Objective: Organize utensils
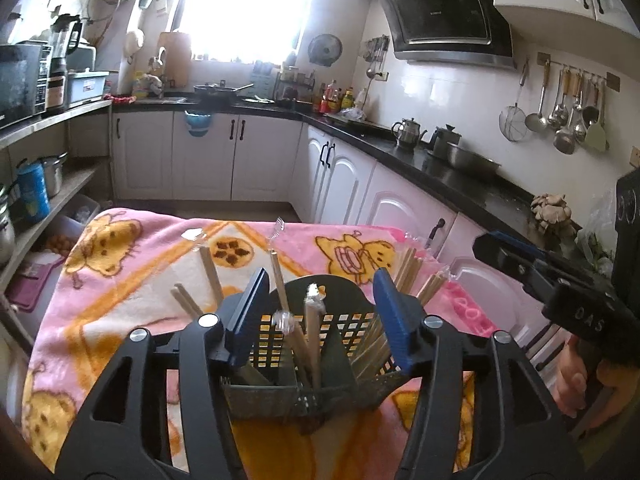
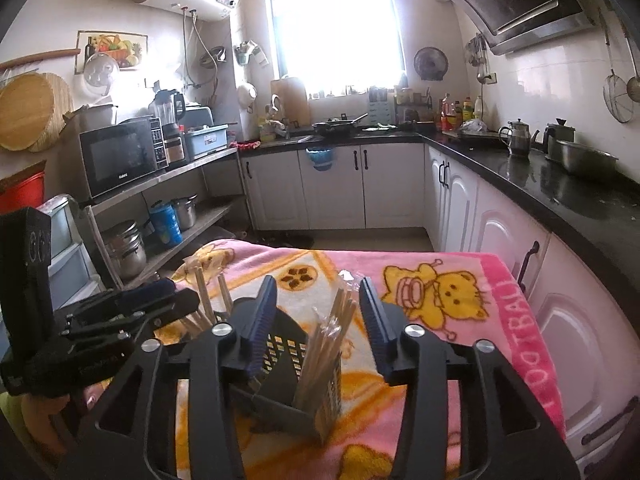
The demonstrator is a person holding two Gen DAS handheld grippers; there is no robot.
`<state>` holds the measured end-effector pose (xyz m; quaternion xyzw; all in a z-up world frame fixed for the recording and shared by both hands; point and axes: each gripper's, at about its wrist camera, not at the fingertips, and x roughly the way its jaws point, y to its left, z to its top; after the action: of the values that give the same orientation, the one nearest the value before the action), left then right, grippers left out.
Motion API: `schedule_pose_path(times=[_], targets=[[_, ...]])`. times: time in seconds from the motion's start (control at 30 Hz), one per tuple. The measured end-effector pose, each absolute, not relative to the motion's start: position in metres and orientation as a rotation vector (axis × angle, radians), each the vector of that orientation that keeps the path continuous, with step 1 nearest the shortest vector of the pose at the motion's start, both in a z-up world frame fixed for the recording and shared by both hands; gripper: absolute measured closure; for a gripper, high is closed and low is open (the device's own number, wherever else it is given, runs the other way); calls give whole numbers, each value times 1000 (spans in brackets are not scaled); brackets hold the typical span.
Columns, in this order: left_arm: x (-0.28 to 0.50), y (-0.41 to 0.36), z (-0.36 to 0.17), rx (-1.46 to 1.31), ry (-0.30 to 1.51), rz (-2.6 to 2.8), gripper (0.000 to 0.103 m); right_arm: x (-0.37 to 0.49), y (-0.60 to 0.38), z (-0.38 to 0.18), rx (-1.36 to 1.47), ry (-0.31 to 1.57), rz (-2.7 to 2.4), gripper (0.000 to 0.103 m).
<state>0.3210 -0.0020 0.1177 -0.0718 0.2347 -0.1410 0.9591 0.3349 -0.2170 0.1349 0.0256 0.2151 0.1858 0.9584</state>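
While the dark utensil basket [image 1: 320, 360] stands upright on the pink blanket [image 1: 132, 280] that covers the surface, wooden chopsticks [image 2: 324, 348] and wrapped utensils [image 1: 310, 336] stick up from its compartments. Just before the basket, the left gripper [image 1: 320, 312] has its jaws about half open and holds nothing. The right gripper [image 2: 318, 324] is the same, with jaws apart and empty.

— How many holders and grippers are there?
— One dark utensil holder [image 1: 320, 360] on one pink blanket [image 1: 140, 272], and two grippers.
— Kettles?
— Two kettles [image 1: 408, 132] on the counter.
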Motion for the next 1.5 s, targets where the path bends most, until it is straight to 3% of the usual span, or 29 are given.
schedule_pose_path(times=[0.17, 0.23, 0.37, 0.53, 0.6, 1.07, 1.5], targets=[[305, 6, 123, -154, 458, -270, 52, 319, -221, 135, 48, 433, 375, 52], [298, 10, 125, -158, 454, -264, 39, 310, -221, 134, 47, 430, 381, 47], [281, 14, 126, -160, 452, -251, 35, 295, -219, 130, 29, 426, 375, 41], [259, 18, 121, -155, 444, -232, 15, 273, -217, 121, 22, 426, 372, 31], [251, 20, 117, -160, 444, -227, 12, 264, -216, 117, 22, 424, 372, 26], [199, 25, 84, -125, 438, -159, 11, 216, -211, 87, 15, 405, 361, 9], [160, 19, 56, -95, 435, -139, 11, 177, -216, 39, 17, 420, 325, 7]])
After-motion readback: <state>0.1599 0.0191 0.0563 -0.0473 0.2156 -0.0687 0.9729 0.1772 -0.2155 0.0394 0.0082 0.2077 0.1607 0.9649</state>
